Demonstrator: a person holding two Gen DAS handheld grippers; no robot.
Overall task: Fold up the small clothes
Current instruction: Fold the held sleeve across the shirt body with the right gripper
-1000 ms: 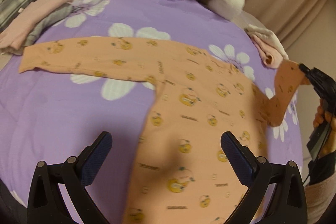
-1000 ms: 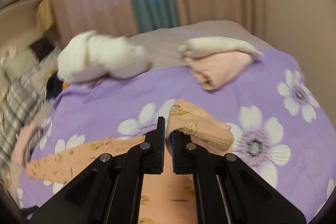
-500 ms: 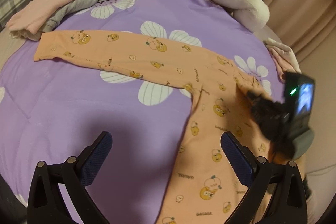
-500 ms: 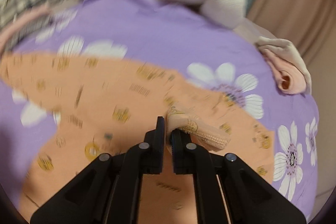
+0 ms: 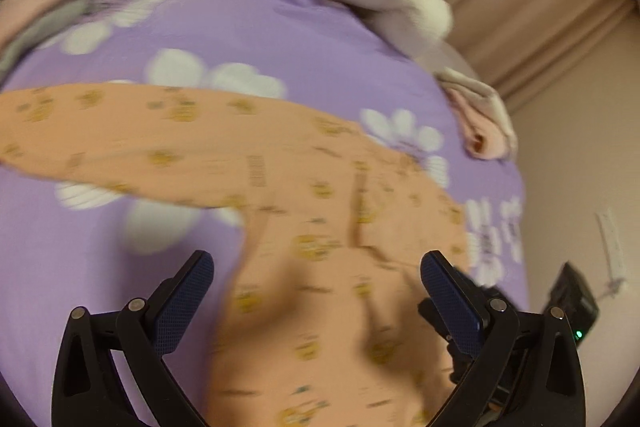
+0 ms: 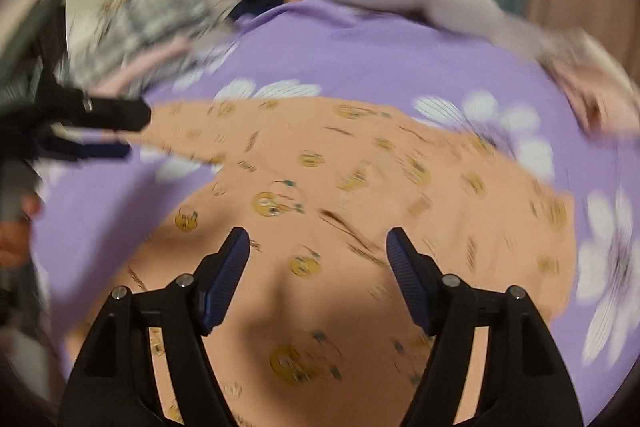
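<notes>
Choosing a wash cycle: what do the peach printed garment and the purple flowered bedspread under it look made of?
The peach garment looks like thin, soft cotton-type knit, matte: it lies limp with small creases. The purple bedspread looks like a matte woven fabric, possibly lightly padded, since it dimples softly. Motion blur hides any weave, so both are guesses.

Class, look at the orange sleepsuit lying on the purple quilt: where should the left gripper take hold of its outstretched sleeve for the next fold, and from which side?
Grip the cuff end of the long sleeve, coming from its free tip at the picture's left. The sleeve lies flat and straight on the quilt, so its end lifts easily and can swing across the body.
</notes>
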